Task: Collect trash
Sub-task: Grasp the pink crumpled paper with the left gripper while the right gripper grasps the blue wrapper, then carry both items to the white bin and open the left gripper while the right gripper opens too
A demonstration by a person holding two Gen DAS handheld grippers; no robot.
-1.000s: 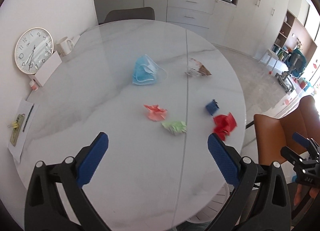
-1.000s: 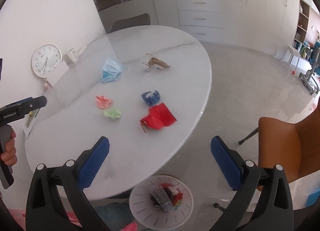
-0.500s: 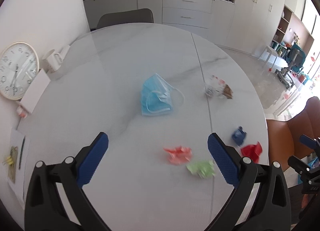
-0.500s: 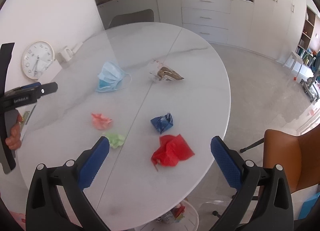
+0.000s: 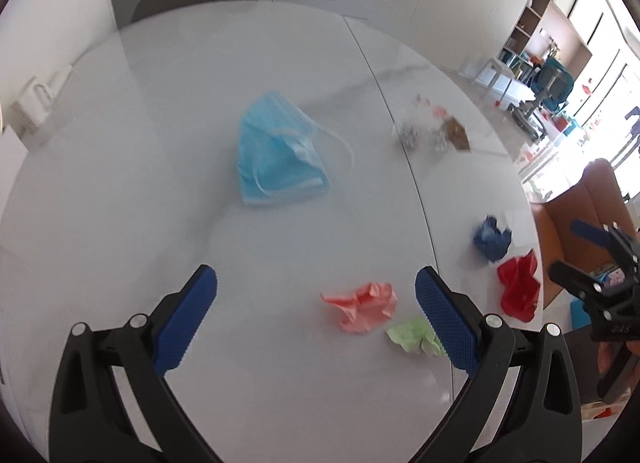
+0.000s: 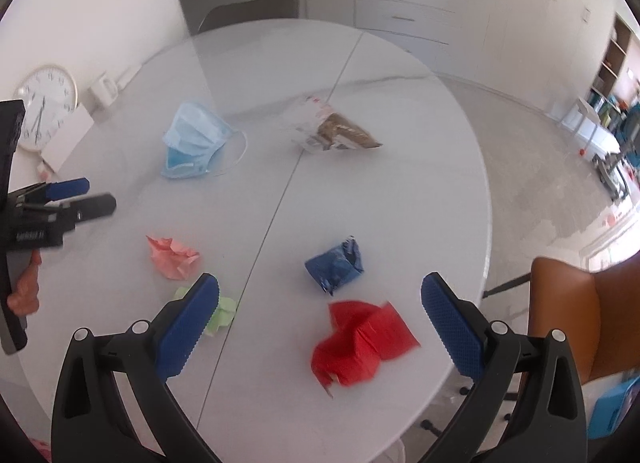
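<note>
Trash lies on a white marble table (image 5: 120, 151). A blue face mask (image 5: 276, 155) (image 6: 194, 143) is at the middle. A clear snack wrapper (image 5: 436, 131) (image 6: 336, 133) lies farther right. A pink paper wad (image 5: 362, 305) (image 6: 172, 257), a green wad (image 5: 416, 337) (image 6: 222, 313), a dark blue wad (image 5: 492, 239) (image 6: 336, 263) and red crumpled paper (image 5: 518, 289) (image 6: 360, 343) lie near the front edge. My left gripper (image 5: 316, 313) is open and empty above the table, short of the mask. My right gripper (image 6: 320, 319) is open and empty over the red paper.
A wall clock (image 6: 44, 107), a white mug (image 6: 102, 87) and a white box (image 6: 66, 137) stand at the table's left side. A grey chair (image 6: 248, 11) is at the far end. An orange chair (image 6: 576, 303) stands to the right.
Both grippers have moved forward over the table and closer to the trash. The bin under the table edge has left the right wrist view.
</note>
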